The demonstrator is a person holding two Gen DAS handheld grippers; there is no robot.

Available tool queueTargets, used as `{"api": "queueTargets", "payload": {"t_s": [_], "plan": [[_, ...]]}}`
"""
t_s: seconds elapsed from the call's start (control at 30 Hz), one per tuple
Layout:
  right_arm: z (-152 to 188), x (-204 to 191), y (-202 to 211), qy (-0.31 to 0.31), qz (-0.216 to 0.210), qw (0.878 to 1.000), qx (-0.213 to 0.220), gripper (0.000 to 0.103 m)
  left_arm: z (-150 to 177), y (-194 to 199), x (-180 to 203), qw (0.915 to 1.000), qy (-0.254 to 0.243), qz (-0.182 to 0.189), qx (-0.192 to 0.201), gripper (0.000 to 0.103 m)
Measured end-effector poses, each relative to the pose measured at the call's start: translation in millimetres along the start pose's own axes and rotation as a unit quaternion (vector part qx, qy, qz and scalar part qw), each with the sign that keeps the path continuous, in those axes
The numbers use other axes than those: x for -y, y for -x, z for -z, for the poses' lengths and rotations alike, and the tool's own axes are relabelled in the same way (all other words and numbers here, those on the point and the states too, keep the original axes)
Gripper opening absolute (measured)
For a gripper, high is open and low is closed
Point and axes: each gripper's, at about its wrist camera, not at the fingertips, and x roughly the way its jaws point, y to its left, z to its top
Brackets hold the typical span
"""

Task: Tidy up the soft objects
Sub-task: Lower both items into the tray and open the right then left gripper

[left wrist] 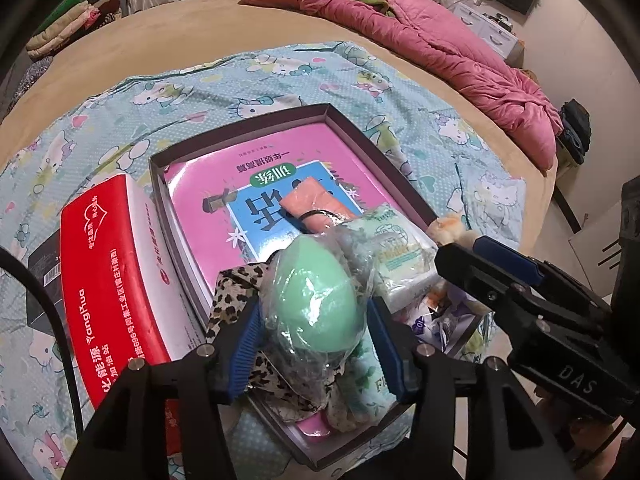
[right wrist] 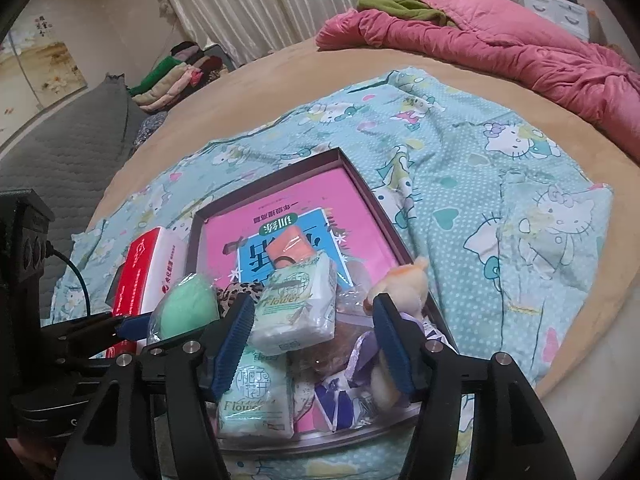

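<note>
Green sponge egg (left wrist: 316, 296), wrapped in plastic, sits pinched in my left claw (left wrist: 312, 348) above the near end of the dark box (left wrist: 236, 128). My right claw (right wrist: 314, 344) hangs wide open and empty over the tissue packs (right wrist: 298, 308) in that box; the plush toy (right wrist: 400, 284) seems to lean on its right rim.

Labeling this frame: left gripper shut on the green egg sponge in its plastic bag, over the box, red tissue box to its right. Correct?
One error: the red tissue box lies to the left of the box, not the right, as the left wrist view shows. The rest holds: the left gripper is shut on the bagged green egg sponge over the box.
</note>
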Motion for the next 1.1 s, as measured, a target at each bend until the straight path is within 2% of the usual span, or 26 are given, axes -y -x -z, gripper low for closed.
{"api": "queueTargets", "payload": {"t_s": [0.3, 0.83, 1.1], "plan": [[1, -1, -1, 0.001, 0.007, 1.0, -0.001, 0.067, 0, 3, -5, 0.9999, 0.013, 0.006, 0.003, 0.055], [-2, 3, 6, -0.008, 0.016, 1.0, 0.008, 0.071, -4, 9, -8, 0.9997, 0.015, 0.005, 0.019, 0.07], [-2, 2, 8, -0.005, 0.021, 1.0, 0.009, 0.074, -7, 13, -17, 0.9994, 0.025, -0.003, 0.025, 0.071]]}}
